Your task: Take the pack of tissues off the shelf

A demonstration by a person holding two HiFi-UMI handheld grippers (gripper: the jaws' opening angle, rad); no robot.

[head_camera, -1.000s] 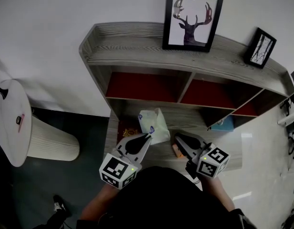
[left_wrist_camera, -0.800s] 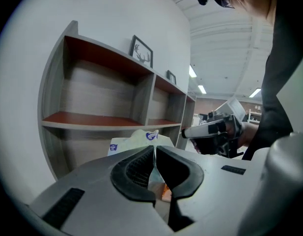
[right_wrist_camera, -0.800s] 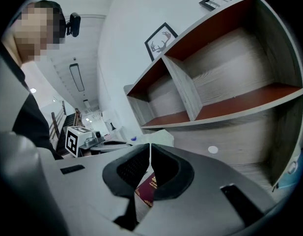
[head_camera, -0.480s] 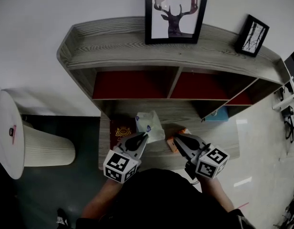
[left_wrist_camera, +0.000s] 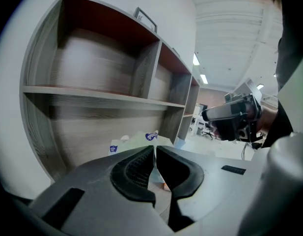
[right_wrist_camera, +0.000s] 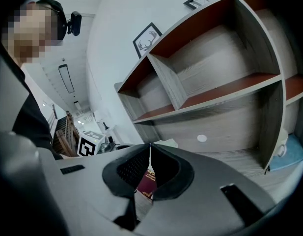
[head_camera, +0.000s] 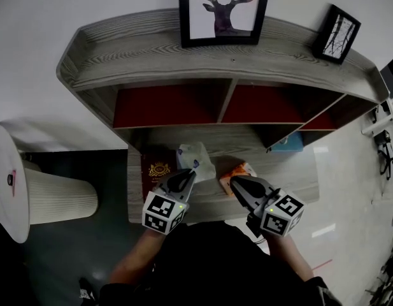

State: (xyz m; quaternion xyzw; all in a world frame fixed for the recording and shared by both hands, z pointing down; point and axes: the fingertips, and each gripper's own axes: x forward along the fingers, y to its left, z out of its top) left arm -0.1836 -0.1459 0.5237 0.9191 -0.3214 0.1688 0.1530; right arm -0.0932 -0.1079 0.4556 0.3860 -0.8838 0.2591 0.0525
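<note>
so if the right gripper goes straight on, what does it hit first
Probably the tissue pack held in the left gripper, just past the right gripper's closed tips; depth is unclear.

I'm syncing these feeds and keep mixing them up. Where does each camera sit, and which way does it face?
Head view: on the person's head, facing steeply down at the shelf unit; shows both forearms, left gripper and right gripper.
Left gripper view: rides the left gripper, facing along its jaws, shut on the pack of tissues, toward the shelves; right gripper shows at right.
Right gripper view: rides the right gripper, along its shut, empty jaws; left gripper's cube shows at left.
Shared: all three see the shelf unit.
</note>
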